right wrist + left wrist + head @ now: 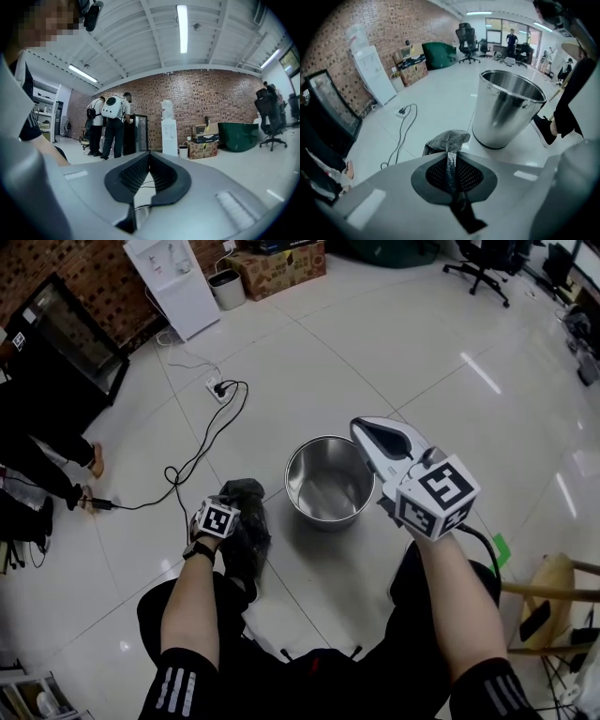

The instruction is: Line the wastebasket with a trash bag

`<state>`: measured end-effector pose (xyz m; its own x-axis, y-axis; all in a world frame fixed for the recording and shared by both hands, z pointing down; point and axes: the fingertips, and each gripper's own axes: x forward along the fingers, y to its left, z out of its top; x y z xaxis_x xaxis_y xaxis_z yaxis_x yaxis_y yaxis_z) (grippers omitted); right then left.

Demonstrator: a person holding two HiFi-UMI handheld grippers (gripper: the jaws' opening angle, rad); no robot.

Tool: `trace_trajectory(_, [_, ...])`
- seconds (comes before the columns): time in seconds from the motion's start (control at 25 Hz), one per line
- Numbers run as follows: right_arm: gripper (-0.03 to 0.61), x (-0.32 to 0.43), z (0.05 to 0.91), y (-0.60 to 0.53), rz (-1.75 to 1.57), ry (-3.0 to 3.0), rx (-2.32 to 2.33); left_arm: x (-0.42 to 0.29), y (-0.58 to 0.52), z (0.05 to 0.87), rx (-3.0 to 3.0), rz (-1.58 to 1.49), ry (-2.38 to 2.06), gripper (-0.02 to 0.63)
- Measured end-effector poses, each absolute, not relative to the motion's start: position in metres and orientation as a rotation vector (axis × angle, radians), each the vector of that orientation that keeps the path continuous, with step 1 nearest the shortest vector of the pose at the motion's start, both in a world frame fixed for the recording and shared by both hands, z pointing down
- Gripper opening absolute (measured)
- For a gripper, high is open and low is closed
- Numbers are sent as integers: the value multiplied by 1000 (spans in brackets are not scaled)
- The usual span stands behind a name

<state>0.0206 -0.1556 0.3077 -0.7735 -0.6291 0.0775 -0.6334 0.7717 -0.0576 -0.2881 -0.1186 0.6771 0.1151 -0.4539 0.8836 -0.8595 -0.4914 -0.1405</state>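
Note:
A shiny steel wastebasket (323, 482) stands upright and unlined on the white tile floor; in the left gripper view the wastebasket (508, 108) sits just ahead to the right. Left of it lies a crumpled dark trash bag (248, 526). My left gripper (225, 521) points steeply down onto it, and its jaws (451, 154) are shut on a pinched strip of the trash bag (449, 139). My right gripper (367, 432) is held level above the wastebasket's right rim. In its own view the right gripper (149, 157) is shut with nothing between the pads.
A power strip with black cables (220, 388) trails across the floor at the left. A water dispenser (173, 282), a small bin (226, 289) and a cardboard box (281, 266) line the far wall. A person's legs (42, 470) stand at left; a wooden chair (553, 601) at right.

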Motion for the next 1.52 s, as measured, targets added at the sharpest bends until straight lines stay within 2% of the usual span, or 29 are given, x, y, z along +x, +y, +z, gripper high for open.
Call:
trace_trajectory(0.36, [6, 26, 298, -152, 114, -2923, 1056, -239, -173, 523, 2397, 1301, -1393, -6])
trace_trajectory(0.76, [6, 31, 289, -159, 137, -2943, 1096, -158, -174, 413, 2751, 1245, -1316, -6])
trace_trajectory(1.04, [6, 40, 289, -161, 149, -2939, 1123, -58, -136, 448, 2929, 1437, -890, -5])
trace_trajectory(1.44, [8, 31, 308, -166, 195, -2910, 1070, 17, -77, 535, 2927, 1602, -339, 8])
trace_trajectory(1.52, [9, 26, 319, -167, 211, -2892, 1037, 24, -73, 541, 2929, 1608, -281, 39])
